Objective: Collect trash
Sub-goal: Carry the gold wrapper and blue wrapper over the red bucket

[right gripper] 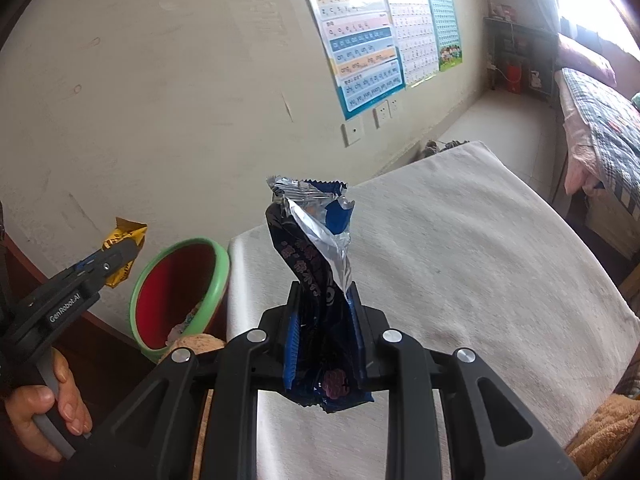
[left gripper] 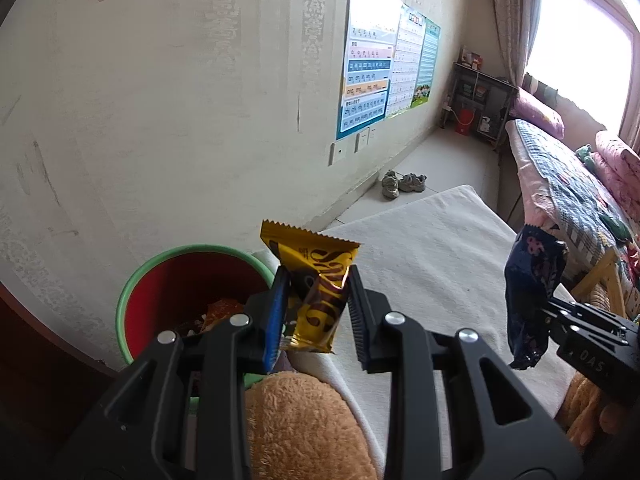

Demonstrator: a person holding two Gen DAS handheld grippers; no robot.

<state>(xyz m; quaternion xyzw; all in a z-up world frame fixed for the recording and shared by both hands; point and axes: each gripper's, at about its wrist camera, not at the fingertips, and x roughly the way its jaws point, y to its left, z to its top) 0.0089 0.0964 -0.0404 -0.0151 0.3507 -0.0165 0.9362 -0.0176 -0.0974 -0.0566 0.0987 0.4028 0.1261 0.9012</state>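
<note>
The left gripper [left gripper: 318,280] has its jaws pinched on a yellow snack wrapper [left gripper: 314,292], which stands up between the ribbed pads with its crimped top edge above the fingertips. The right gripper [right gripper: 326,300] is likewise clamped on a dark blue wrapper [right gripper: 316,280], twisted and torn open at the top so its silver lining shows. Just left of the yellow wrapper, and lower, sits the red bin with a green rim [left gripper: 132,292], holding some crumpled wrappers at its bottom; it stands against the wall beside a table covered with a white cloth [left gripper: 432,248]. A tan plush thing [left gripper: 304,424] lies under the left gripper, between it and the cloth. From the left wrist view the blue wrapper hangs at the right edge over the cloth, well apart from the bin, with only the tip of the right gripper showing. The right wrist view shows what that one cannot: a hand [right gripper: 48,404] wrapped around the left gripper's grey handle, and the yellow wrapper held to the left of the bin's rim. Farther out, learning posters [left gripper: 372,64] hang on the wall above wall sockets [left gripper: 352,146]. Only the left wrist view shows a pair of shoes [left gripper: 402,183] on the floor clearly; a bed with a patterned quilt [left gripper: 572,184] lies by the bright window [left gripper: 576,44].
</note>
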